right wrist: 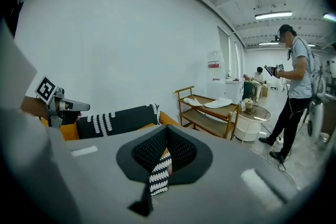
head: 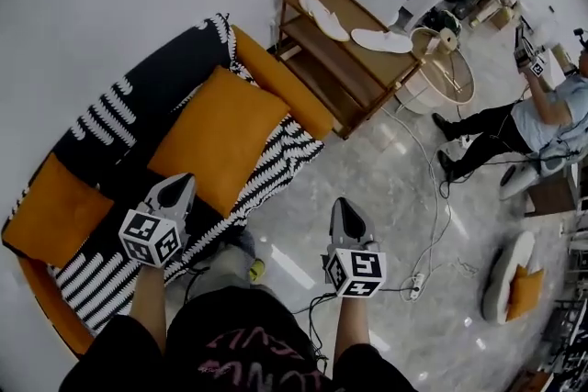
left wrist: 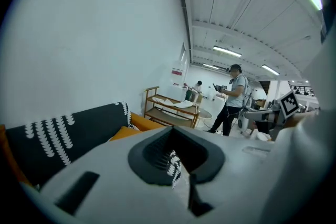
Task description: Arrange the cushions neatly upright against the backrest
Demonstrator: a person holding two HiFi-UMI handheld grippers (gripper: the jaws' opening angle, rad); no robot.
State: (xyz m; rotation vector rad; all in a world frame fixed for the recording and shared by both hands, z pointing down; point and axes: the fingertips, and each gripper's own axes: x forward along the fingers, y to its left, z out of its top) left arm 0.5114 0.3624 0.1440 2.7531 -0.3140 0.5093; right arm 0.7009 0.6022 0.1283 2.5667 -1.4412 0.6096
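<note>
A large orange cushion (head: 217, 137) lies tilted on the sofa, its top against the black backrest with white marks (head: 119, 110). A second orange cushion (head: 55, 211) rests at the sofa's left end. My left gripper (head: 180, 185) hovers shut over the seat's front edge, just below the large cushion, holding nothing. My right gripper (head: 344, 207) is shut and empty above the floor to the right of the sofa. In the left gripper view the shut gripper (left wrist: 176, 157) faces the backrest (left wrist: 58, 136) and an orange cushion (left wrist: 126, 132). The right gripper view shows its gripper (right wrist: 165, 157) shut too.
The sofa's striped seat cover (head: 285, 156) hangs over the front. A wooden shelf (head: 340, 60) with white pads stands right of the sofa, and a round table (head: 446, 73) beyond it. A seated person (head: 524, 119), a floor cable with power strip (head: 415, 285), and a chair with an orange cushion (head: 524, 289) are to the right.
</note>
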